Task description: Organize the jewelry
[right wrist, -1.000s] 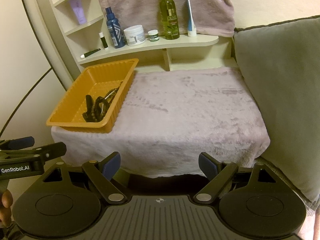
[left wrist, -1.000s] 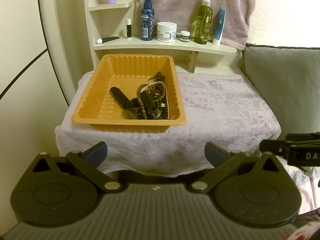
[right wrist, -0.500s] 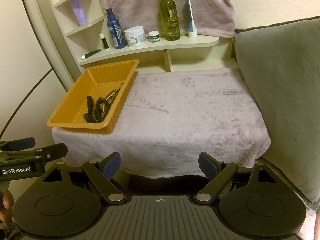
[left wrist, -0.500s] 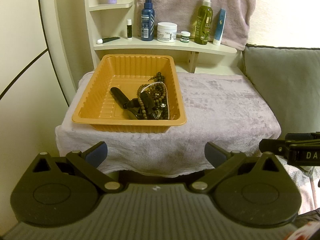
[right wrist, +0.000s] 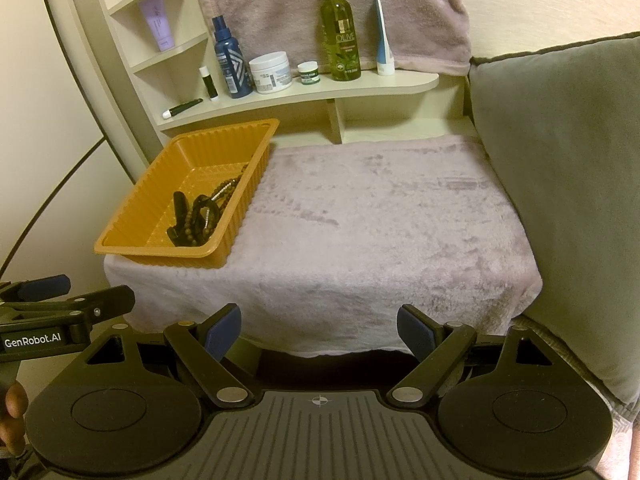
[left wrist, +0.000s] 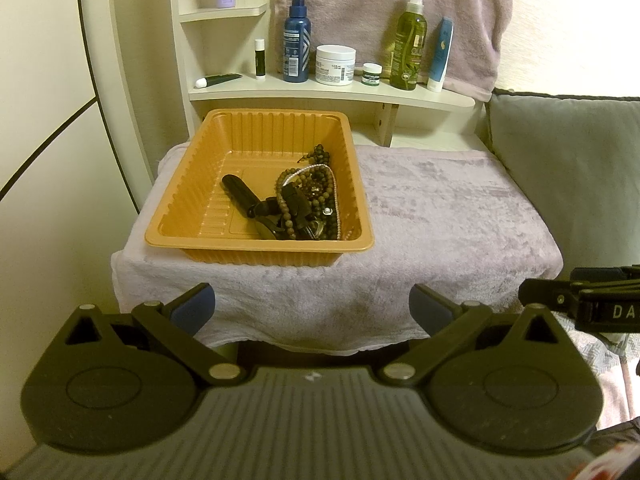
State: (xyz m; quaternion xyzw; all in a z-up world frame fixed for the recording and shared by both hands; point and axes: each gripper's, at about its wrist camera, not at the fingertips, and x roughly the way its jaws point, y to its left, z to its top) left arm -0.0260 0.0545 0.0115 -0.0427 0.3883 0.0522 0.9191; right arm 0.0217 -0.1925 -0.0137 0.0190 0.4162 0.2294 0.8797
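An orange plastic tray (left wrist: pixel 188 216) (right wrist: pixel 132 244) sits at the left of a table draped in a pale lilac cloth (left wrist: pixel 440 216) (right wrist: pixel 380 220). A heap of jewelry (left wrist: pixel 304 204) (right wrist: pixel 198 218) lies in the tray's right half: brown bead strands, a thin pearl string and dark clips. My left gripper (left wrist: pixel 312 306) hangs open before the table's front edge, short of the tray, nothing between its blue-padded fingers. My right gripper (right wrist: pixel 320 328) stands open too, before the bare cloth, holding nothing. Each gripper shows at the side edge of the other's view.
A low shelf (left wrist: pixel 332 94) behind the table carries a blue bottle (left wrist: pixel 296 38), a white jar (left wrist: pixel 335 65), a green olive bottle (right wrist: pixel 340 32) and tubes. A grey-green cushion (right wrist: pixel 560 184) borders the table's right side. A lilac towel (left wrist: pixel 384 8) hangs on the wall.
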